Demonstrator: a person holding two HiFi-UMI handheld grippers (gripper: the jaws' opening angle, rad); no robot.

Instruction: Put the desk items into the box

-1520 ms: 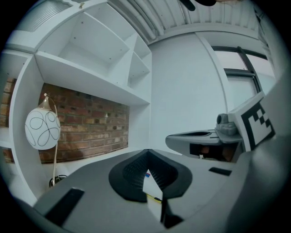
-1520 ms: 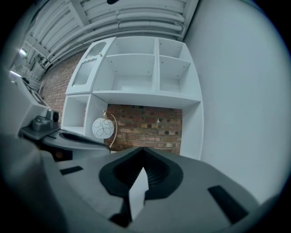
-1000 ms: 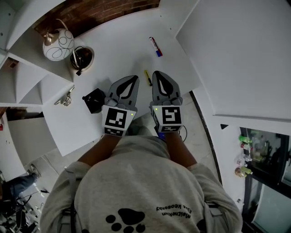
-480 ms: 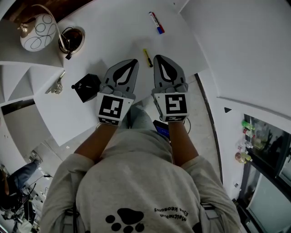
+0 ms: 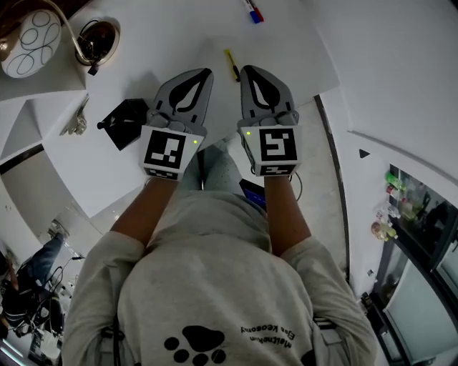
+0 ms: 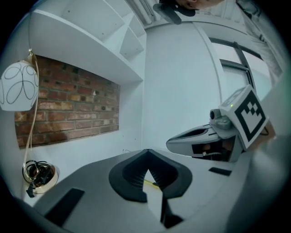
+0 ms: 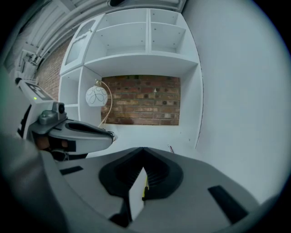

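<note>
Two grippers sit side by side over the white desk (image 5: 179,43), the left gripper (image 5: 206,73) and the right gripper (image 5: 247,70) both with jaws pressed together and nothing between them. The yellow pen (image 5: 231,64) lies flat on the desk just beyond their tips, in the gap between the two. Its long axis runs near to far, the far end leaning a little left. The near end looks darker, though whether that is cap or tip is too small to tell. The black box (image 5: 123,123) sits on the desk to the left of the left gripper, apart from the pen. I judge the main risk to be the closed jaws: if either gripper goes forward without opening, its tip will nudge the slim pen and likely roll or skid it away. With the grippers this close, opening one could also knock the other. A red-and-blue marker (image 5: 252,11) lies farther off, near the frame's edge, and is left for later.
</note>
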